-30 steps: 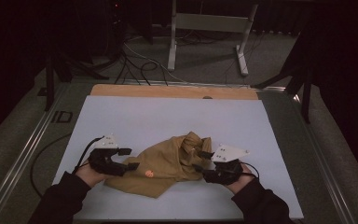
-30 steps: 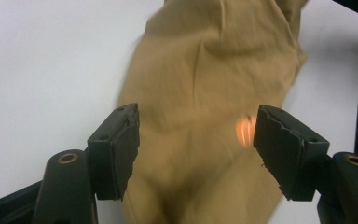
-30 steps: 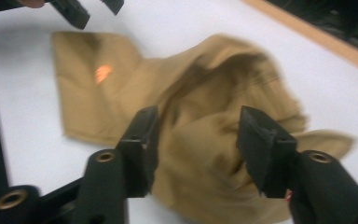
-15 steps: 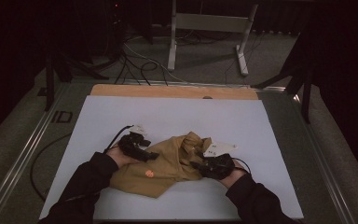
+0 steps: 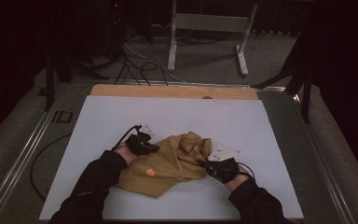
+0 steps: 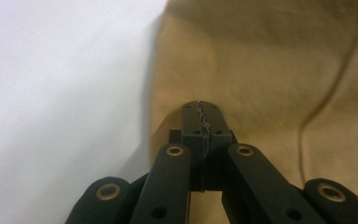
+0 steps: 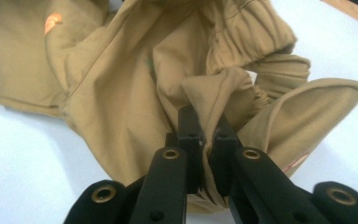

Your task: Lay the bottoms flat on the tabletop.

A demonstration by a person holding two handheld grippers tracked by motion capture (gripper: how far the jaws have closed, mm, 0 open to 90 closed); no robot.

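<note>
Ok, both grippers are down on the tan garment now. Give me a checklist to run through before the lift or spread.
1. Right gripper pinching the tan garment: ok, a fold sits between its closed jaws.
2. Left gripper holding cloth: cannot tell; jaws just closed and meet tightly at the garment's edge, no fabric visible between them.
3. Garment flat: not ok, bunched and creased.
4. Grips on opposite sides: ok.
5. Room on the white mat: ok.
</note>
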